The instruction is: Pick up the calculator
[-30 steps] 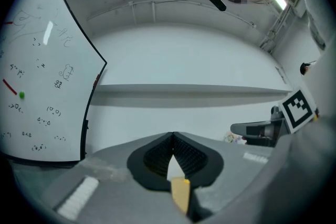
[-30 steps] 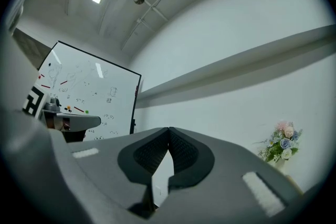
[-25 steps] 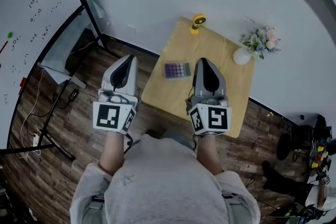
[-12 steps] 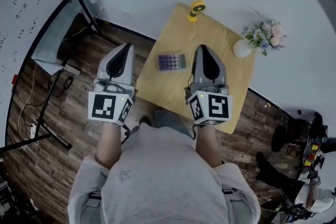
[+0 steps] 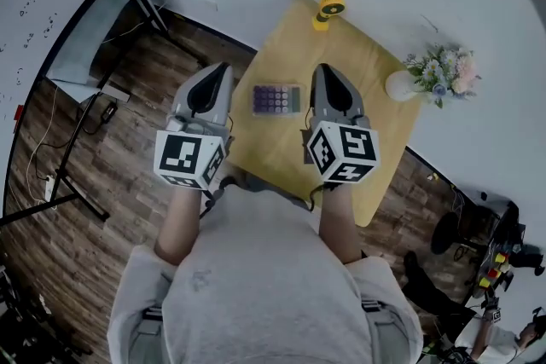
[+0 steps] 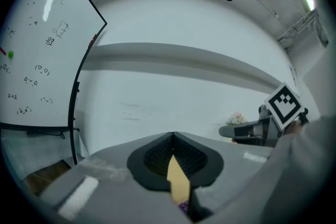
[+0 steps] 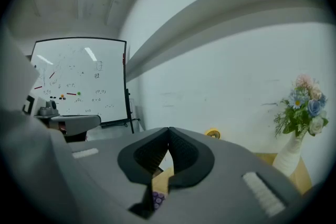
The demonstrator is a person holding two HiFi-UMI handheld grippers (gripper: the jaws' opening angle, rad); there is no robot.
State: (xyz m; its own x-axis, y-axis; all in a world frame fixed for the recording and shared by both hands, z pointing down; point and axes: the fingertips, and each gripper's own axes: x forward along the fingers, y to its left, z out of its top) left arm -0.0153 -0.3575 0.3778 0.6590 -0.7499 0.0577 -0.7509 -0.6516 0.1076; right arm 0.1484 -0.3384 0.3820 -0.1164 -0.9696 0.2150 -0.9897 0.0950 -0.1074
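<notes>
The calculator [image 5: 277, 100], dark with purple keys, lies flat on the small yellow wooden table [image 5: 367, 64]. My left gripper [image 5: 218, 68] is shut and empty, hanging left of the calculator, beyond the table's left edge and over the floor. Shut and empty too, my right gripper [image 5: 325, 68] hovers above the table just right of the calculator. In the left gripper view the jaws [image 6: 172, 135] meet, with a bit of purple keys [image 6: 184, 207] showing below them. The right gripper view shows its jaws [image 7: 169, 128] together and the same keys [image 7: 157, 198] low in the gap.
A white vase of flowers [image 5: 439, 74] stands at the table's right side, and a small yellow object [image 5: 327, 10] at its far edge. A whiteboard on a black stand [image 5: 34, 4] fills the left. Cables lie on the wooden floor [image 5: 77, 183].
Both grippers have moved forward and down; they now flank the calculator, which sat ahead of and between them before. Both stayed shut.
</notes>
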